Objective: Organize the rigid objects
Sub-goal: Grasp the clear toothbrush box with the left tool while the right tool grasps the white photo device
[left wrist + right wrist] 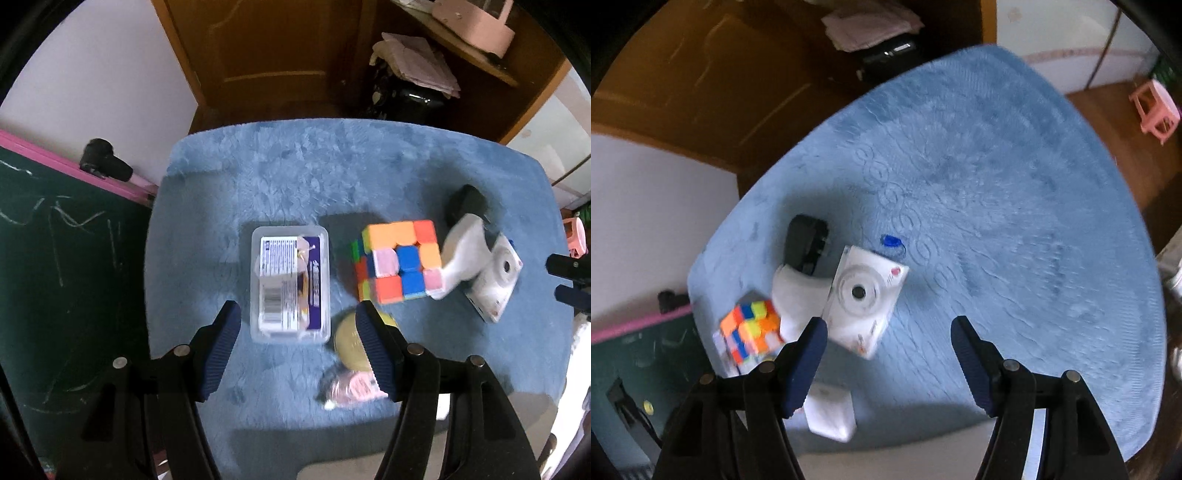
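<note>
Rigid objects scattered on blue mat (288, 177), none gathered yet.

Clear plastic box (290, 284) lying flat at mat centre, just ahead of left gripper (297, 354); colour cube (399, 262) beside it on the right, touching a white handled device (461, 258) that leans over a white toy camera (862, 295). Black gadget (805, 243) just behind those 2, small blue cap (891, 242) near the camera, yellow round lid (347, 343) and pink wrapped item (354, 391) close under the left gripper's right finger. Both grippers pointing down over the mat, jaws apart, nothing held: left gripper empty, right gripper (888, 360) just now widening beside the camera. Sorting judged barely begun; every piece left to place.
</note>
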Available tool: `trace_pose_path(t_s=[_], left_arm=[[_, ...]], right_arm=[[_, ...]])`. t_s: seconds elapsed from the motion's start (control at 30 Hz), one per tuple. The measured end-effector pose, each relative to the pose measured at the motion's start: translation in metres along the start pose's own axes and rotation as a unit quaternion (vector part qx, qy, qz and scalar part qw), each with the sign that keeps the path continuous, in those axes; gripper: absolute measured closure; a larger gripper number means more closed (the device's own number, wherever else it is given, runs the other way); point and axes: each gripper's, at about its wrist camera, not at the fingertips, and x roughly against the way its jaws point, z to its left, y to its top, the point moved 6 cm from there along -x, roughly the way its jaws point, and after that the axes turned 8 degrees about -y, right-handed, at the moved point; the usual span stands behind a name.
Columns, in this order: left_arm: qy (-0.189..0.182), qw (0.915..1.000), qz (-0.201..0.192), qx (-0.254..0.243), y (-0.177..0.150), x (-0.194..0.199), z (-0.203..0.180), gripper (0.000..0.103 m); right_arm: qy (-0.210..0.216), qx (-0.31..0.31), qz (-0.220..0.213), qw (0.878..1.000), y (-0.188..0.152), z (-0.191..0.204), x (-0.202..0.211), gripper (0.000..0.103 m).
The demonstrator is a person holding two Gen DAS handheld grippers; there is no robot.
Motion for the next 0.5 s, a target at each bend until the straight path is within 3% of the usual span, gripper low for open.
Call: trace_pose_path(t_s=[0.27,0.5], left_arm=[[0.004,0.9998,0.018,-0.011,0.004,-0.025,0.005,0.035],[0.008,0.9996,0.022,-0.018,0.009,-0.037,0.011,0.035]], right_arm=[[-0.01,-0.025,0.023,0.999,0.018,0.02,-0.037,0.033],[-0.063,-0.017,0.028,0.997,0.021,0.037,-0.056,0.033]])
